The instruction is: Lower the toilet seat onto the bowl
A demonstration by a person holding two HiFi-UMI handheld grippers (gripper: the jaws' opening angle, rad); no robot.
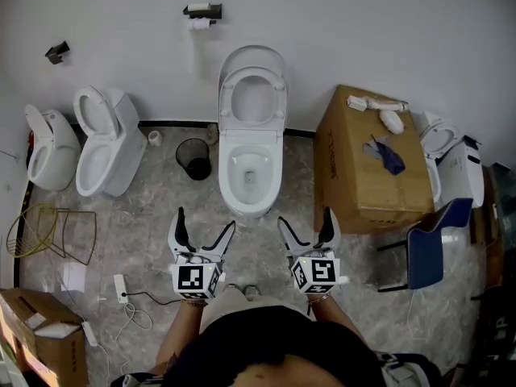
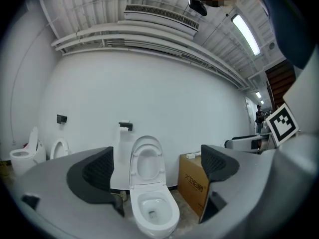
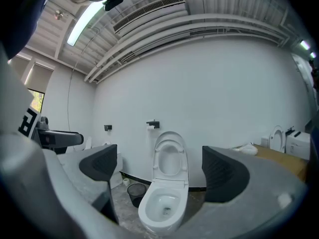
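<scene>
Left tool (image 1: 205,220) wide open, empty; right tool (image 1: 305,218) wide open, empty; toilet seat (image 1: 254,71) upright, untouched.

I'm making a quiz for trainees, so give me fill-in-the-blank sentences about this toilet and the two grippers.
The toilet seat stands ____, not down on the bowl. The jaws of the left gripper and the right gripper are ____, holding nothing. In the head view, the black waste bin stands to the bowl's ____.
Missing words: raised; open; left.
</scene>
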